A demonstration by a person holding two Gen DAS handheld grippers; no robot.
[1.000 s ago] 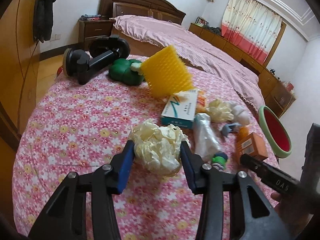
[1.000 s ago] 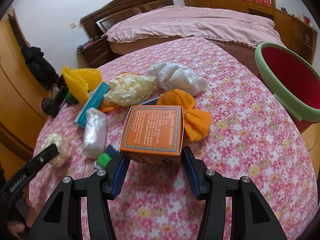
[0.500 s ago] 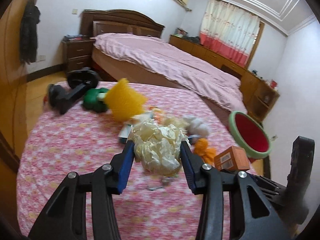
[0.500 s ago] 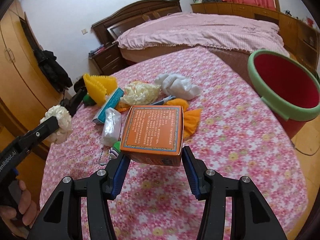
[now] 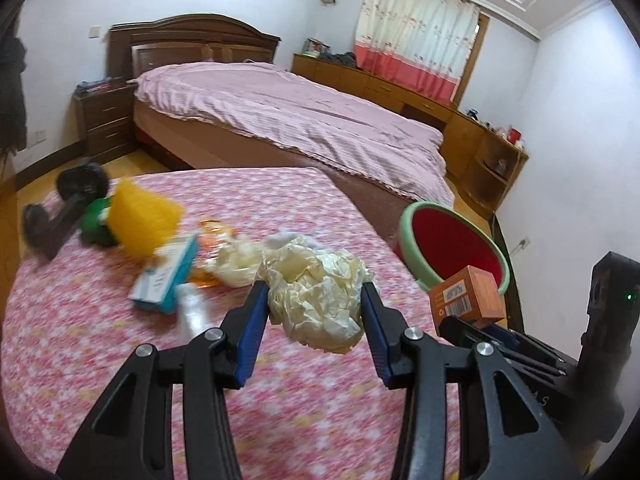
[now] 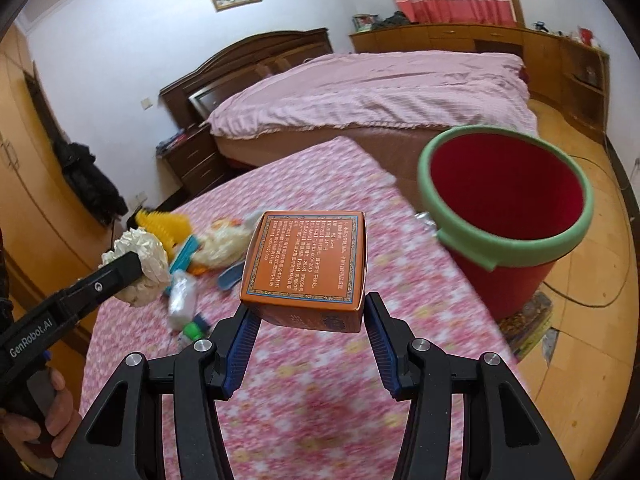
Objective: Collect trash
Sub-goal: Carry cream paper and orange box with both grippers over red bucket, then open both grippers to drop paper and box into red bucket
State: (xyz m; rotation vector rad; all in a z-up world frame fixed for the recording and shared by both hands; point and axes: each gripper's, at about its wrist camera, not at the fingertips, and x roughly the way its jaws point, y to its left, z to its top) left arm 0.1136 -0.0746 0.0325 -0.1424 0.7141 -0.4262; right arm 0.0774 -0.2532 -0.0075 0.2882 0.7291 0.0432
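Bedroom, floral counter point(image 5: 120, 360). Left gripper point(image 5: 314, 304) tilted down, clamped on paper wad point(image 5: 316, 296) above counter. Right gripper point(image 6: 306, 320) likewise pinches orange box point(image 6: 306, 256), near red bucket point(image 6: 496, 240). Remaining clutter blurred, probably wrappers.

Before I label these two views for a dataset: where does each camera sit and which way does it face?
Left wrist: on the left tool, looking over its crumpled paper toward the bed; the right tool enters at right.
Right wrist: on the right tool, over its orange box; a hand shows.
Shared: red bucket, floral table.
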